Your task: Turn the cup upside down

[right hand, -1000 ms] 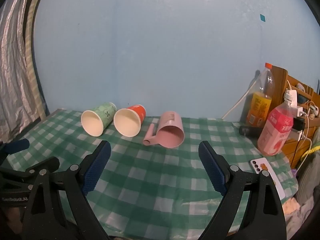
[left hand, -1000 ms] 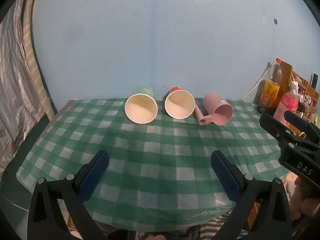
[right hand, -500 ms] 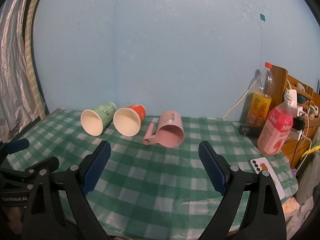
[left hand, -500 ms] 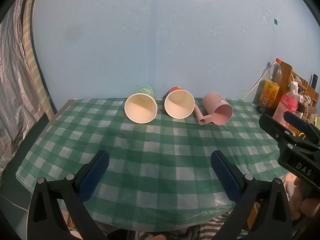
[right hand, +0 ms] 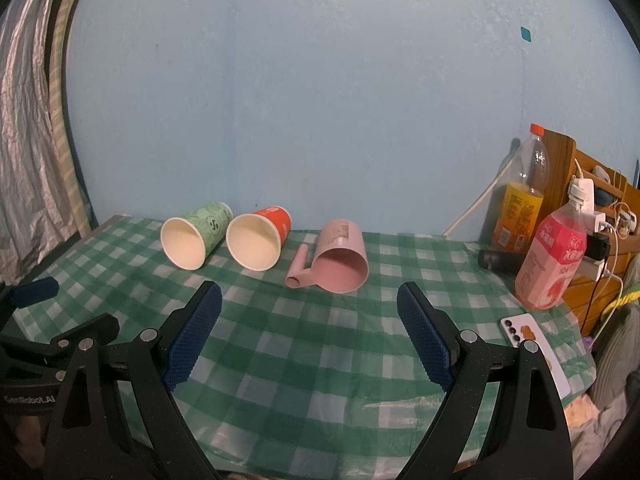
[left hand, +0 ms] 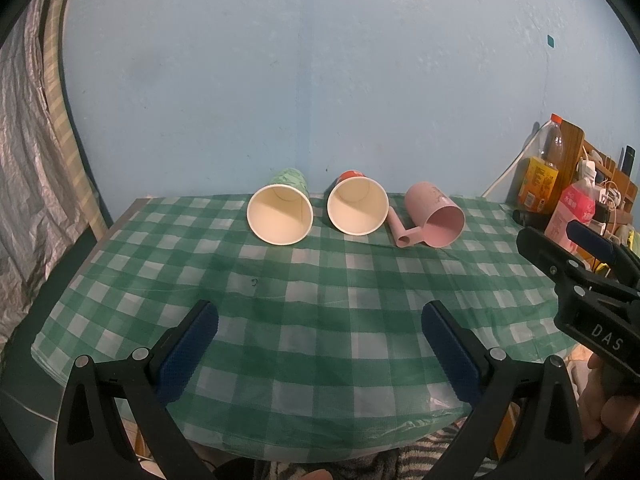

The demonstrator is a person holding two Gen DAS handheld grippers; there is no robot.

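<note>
Three cups lie on their sides in a row near the far edge of the tabletop (left hand: 320, 344), mouths toward me: a green paper cup (left hand: 280, 218) at the left, a red paper cup (left hand: 357, 211) close beside it, and a pink plastic cup (right hand: 341, 261) with a handle at the right. None is turned over yet, so I judge the job is at its start and the step in hand is the reach.

My left tongs (left hand: 320, 356) hang over the near edge, jaws wide apart and empty, lined up roughly between the two paper cups. My right tongs (right hand: 310, 334) are also spread wide with nothing in them, pointing toward the pink cup.

To do this well, I would take one cup across its side wall, near the middle, squeeze lightly so the paper does not crush, lift it off the cloth, then rotate the mouth downward and set the rim flat. The paper cups sit nearly touching, so I should come in from the outer side of whichever I choose.

The wall stands just behind the row, leaving little room beyond. The wide checked stretch in front is bare, good for setting down. To the right stand a pink bottle (right hand: 552, 260), an orange drink bottle (right hand: 520, 208) and a phone (right hand: 536, 352) near the edge; I would keep my right tongs away from them.
</note>
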